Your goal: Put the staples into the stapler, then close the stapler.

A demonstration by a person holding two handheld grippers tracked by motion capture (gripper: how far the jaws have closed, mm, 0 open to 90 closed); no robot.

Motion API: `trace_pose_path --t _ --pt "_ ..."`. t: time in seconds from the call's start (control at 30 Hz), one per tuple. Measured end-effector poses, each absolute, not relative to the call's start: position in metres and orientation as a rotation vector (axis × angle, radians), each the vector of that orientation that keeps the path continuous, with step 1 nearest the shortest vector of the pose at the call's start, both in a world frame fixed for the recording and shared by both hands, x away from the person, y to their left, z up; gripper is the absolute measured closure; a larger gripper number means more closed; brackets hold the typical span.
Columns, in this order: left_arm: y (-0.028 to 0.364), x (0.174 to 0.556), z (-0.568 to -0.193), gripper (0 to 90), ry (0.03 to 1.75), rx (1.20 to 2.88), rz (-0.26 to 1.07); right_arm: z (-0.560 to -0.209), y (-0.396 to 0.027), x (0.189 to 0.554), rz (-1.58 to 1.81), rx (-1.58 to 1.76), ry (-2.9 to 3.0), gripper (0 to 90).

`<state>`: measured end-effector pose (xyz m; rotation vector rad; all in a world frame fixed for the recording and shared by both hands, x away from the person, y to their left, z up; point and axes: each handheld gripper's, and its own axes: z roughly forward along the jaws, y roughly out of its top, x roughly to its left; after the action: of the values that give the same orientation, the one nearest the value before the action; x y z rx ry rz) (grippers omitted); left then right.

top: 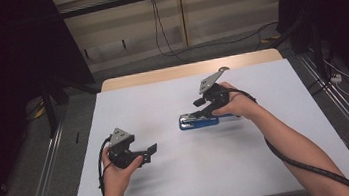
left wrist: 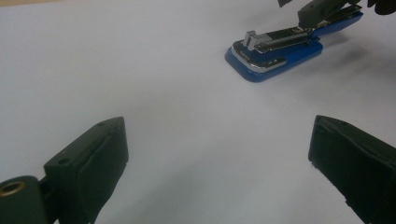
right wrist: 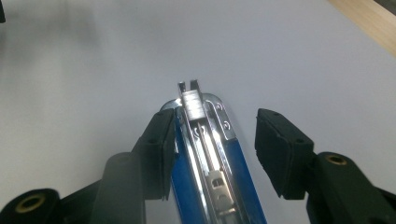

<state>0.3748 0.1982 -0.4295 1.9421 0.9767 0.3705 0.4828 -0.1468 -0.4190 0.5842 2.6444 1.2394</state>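
Blue stapler [top: 198,121], white table [top: 163,104]

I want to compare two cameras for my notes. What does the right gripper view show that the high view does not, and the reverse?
Right gripper view alone: the stapler's opened metal staple channel seen close, and a clear gap between the stapler and one black pad of the right gripper, whose jaws stand apart around it.

High view alone: the left gripper, held apart from the stapler, both forearms, the cables and the floor.

Both: the blue stapler lying on the white table, and the wooden strip at the table's far edge.
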Motion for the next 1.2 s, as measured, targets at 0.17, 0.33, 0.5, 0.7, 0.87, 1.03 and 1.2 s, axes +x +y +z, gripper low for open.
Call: trace_pose_path --t 0.17,0.33,0.5,0.7,0.87,1.03,1.2 --pt "0.196 0.375 -0.428 5.0 0.967 1.941 0.364 -0.415 -0.158 0.475 1.227 0.616 2.610 40.8" --pt "0.195 0.374 -0.427 5.1 0.959 1.941 0.362 -0.414 -0.166 0.467 1.211 0.638 2.596 36.5" --pt "0.192 0.374 -0.427 5.1 0.951 1.943 0.354 -0.413 -0.174 0.457 1.212 0.669 2.570 32.7" --pt "0.191 0.375 -0.426 5.1 0.945 1.937 0.350 -0.416 -0.187 0.445 1.210 0.735 2.517 24.8" --pt "0.188 0.376 -0.426 5.1 0.939 1.937 0.346 -0.420 -0.198 0.436 1.192 0.788 2.480 19.8" --pt "0.186 0.378 -0.427 5.2 0.932 1.946 0.342 -0.420 -0.208 0.428 1.188 0.813 2.447 18.2" --pt "0.182 0.380 -0.429 5.9 0.934 1.943 0.339 -0.423 -0.218 0.420 1.164 0.845 2.418 16.6"
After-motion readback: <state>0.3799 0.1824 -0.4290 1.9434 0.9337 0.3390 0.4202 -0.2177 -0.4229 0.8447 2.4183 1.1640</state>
